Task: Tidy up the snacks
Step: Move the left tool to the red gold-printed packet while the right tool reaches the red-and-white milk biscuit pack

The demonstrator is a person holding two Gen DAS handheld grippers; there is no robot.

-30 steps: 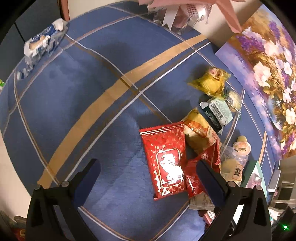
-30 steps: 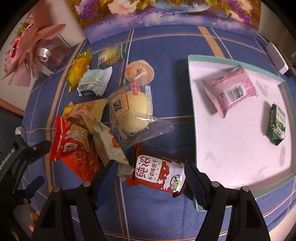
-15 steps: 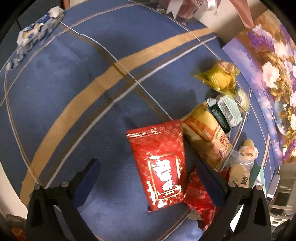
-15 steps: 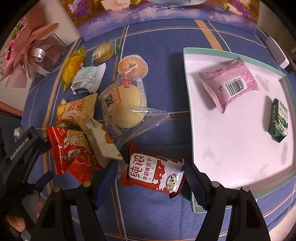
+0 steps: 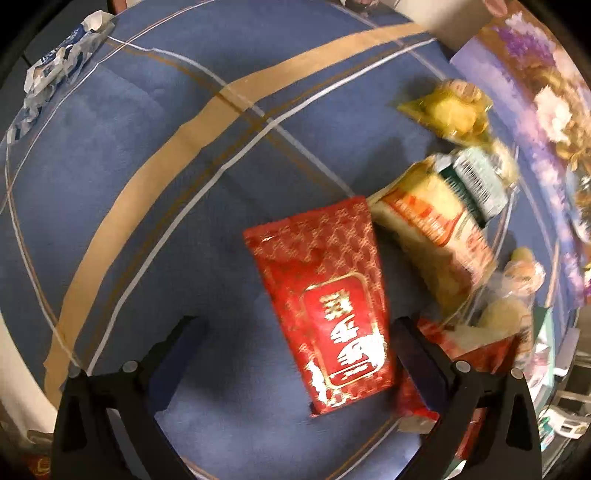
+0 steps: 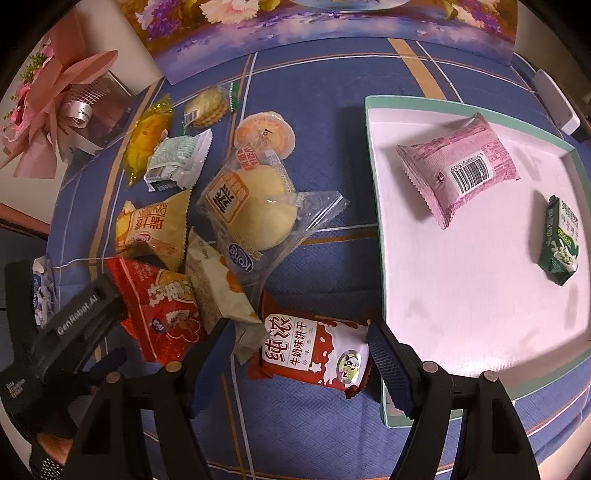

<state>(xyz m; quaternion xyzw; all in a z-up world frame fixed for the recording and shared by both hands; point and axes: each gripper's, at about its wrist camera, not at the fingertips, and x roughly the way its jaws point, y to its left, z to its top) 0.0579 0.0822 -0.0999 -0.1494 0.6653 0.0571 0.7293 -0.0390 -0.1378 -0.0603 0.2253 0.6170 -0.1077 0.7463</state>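
Observation:
A red packet with gold print (image 5: 325,295) lies flat on the blue cloth between the fingers of my left gripper (image 5: 295,347), which is open and points straight down; the packet is closer to the right finger (image 5: 413,350). My right gripper (image 6: 299,354) is open around a red-and-white biscuit packet (image 6: 314,350), pads apart from it. Just right of it stands a white tray with a teal rim (image 6: 373,184), holding a pink packet (image 6: 458,170) and a green packet (image 6: 559,240). The left gripper (image 6: 66,325) shows at the lower left of the right wrist view.
A heap of snacks lies left of the tray: a bun in a clear bag (image 6: 255,210), a yellow packet (image 6: 155,225), a red cartoon packet (image 6: 162,310), a jelly cup (image 6: 264,134). A floral painting (image 6: 332,22) and a pink bouquet (image 6: 66,99) line the back. A crumpled wrapper (image 5: 62,66) lies far left.
My left gripper has sunk toward the red gold-printed packet, which now fills more of its view. The right gripper has hardly moved and stays open over the biscuit packet.

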